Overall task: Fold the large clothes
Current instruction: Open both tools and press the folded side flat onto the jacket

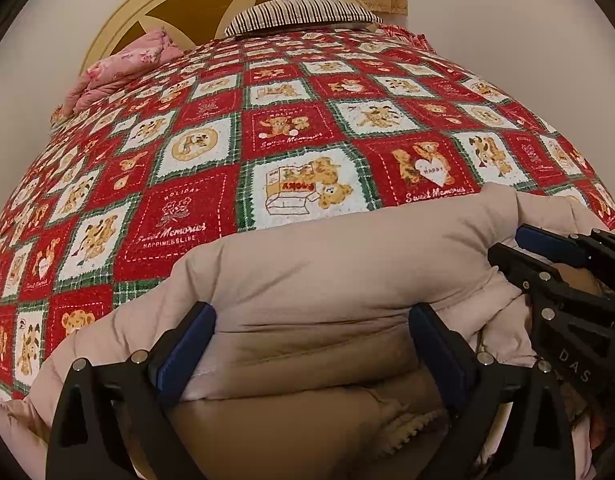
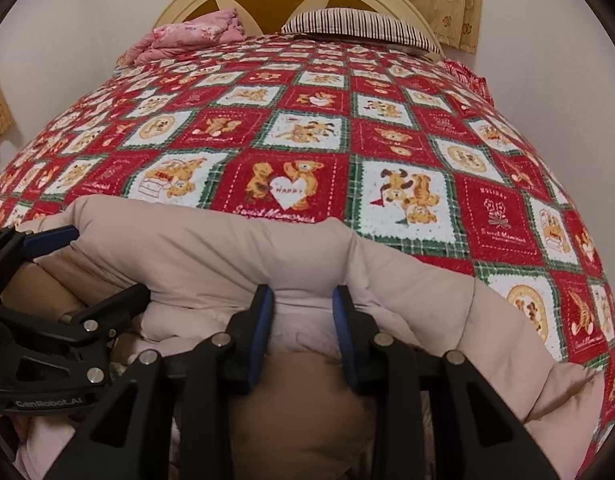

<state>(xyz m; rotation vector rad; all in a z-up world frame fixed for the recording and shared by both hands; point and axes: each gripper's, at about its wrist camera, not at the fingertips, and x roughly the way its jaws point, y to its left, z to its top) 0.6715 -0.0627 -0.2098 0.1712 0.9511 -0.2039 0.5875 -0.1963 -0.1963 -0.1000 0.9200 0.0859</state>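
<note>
Lower frame: left gripper, its 2 fingers spread wide, straddled the pink padded coat; right gripper pinched its folded edge on the bedspread.

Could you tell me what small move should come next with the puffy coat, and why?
Probably open the right gripper and let go. The pale pink coat already lies doubled on the teddy-bear bedspread, and the left gripper stands wide open, its pads apart from the fabric. Only the right pads still pinch a ridge of the folded edge, so that hold seems the last to release.
</note>
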